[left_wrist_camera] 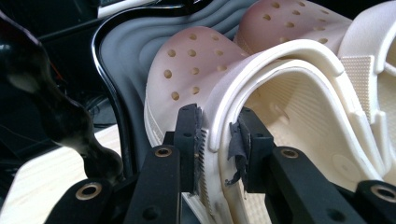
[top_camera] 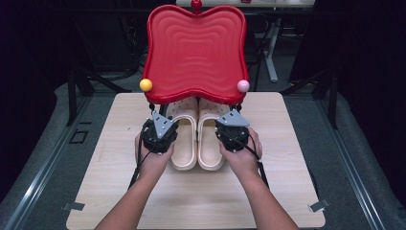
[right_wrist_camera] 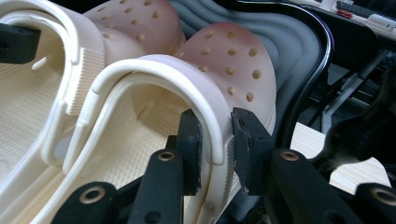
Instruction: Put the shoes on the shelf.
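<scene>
cream foam clogs (top_camera: 197, 139), a perforated pair, lie side by side on the pale wooden surface (top_camera: 115, 191), toes tucked under a glossy red moulded tray (top_camera: 194, 52) that stands raised on dark legs, its ribbed underside showing grey. left claw (left_wrist_camera: 219, 140) straddles the outer side wall of the left clog (left_wrist_camera: 196, 70); jaws stand apart, with a slight gap between the torn pad and the foam, so no clamp is confirmed. right claw (right_wrist_camera: 215, 140) straddles the outer wall of the right clog (right_wrist_camera: 224, 60) likewise, jaws apart, pads not seen pressing. judged step: at the grip point on both clogs, beneath the tray, either taking hold or letting go. next move calls for both hands acting evenly and staying low, clear of the tray's rim. foam is soft, matte, ridged inside; the tray hard and shiny.
</scene>
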`<state>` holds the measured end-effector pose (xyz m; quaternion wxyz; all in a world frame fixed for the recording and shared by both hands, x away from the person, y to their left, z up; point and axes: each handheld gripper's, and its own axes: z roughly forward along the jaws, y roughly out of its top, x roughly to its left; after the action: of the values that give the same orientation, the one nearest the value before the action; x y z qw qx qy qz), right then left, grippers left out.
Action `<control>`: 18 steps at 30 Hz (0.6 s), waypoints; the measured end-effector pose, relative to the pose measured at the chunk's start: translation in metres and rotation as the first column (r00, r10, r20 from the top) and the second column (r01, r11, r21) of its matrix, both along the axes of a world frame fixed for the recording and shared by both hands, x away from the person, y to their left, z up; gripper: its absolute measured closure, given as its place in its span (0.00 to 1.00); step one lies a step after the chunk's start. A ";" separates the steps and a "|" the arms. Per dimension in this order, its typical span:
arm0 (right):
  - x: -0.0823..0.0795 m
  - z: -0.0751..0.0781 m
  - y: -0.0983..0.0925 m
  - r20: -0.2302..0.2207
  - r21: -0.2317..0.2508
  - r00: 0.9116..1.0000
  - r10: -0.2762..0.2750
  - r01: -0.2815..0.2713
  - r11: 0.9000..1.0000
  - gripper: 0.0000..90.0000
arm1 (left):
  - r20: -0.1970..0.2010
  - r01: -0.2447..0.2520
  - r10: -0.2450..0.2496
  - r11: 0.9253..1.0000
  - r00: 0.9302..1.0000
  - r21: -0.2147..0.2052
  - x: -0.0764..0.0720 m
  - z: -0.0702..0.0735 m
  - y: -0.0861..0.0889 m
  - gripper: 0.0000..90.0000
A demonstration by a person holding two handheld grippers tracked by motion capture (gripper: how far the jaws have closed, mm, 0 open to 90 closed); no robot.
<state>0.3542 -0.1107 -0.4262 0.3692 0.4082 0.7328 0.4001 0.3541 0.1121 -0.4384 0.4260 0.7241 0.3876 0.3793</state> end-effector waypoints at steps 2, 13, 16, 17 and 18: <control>0.001 0.001 -0.002 -0.007 0.004 1.000 0.000 0.000 1.000 0.81 | -0.006 0.009 -0.009 1.000 1.000 -0.016 0.002 0.000 0.003 0.81; 0.003 0.003 -0.003 -0.041 0.029 0.999 0.001 0.000 1.000 0.80 | -0.009 0.040 -0.040 0.999 0.999 0.001 0.004 0.002 0.003 0.80; 0.005 0.004 -0.005 -0.058 0.057 0.998 0.001 0.002 0.998 0.79 | -0.001 0.050 -0.050 0.999 0.999 0.017 0.003 0.002 0.000 0.80; 0.005 0.004 -0.005 -0.058 0.060 0.998 -0.002 0.005 0.998 0.79 | 0.003 0.054 -0.054 0.998 0.999 0.030 0.001 0.001 -0.002 0.80; 0.005 0.005 -0.004 -0.057 0.054 0.998 -0.002 0.005 0.999 0.79 | 0.006 0.054 -0.054 0.998 0.999 0.038 0.001 0.001 -0.003 0.80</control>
<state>0.3592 -0.1151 -0.4216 0.3377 0.4308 0.7311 0.4073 0.3549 0.1092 -0.4371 0.4236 0.7409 0.3593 0.3775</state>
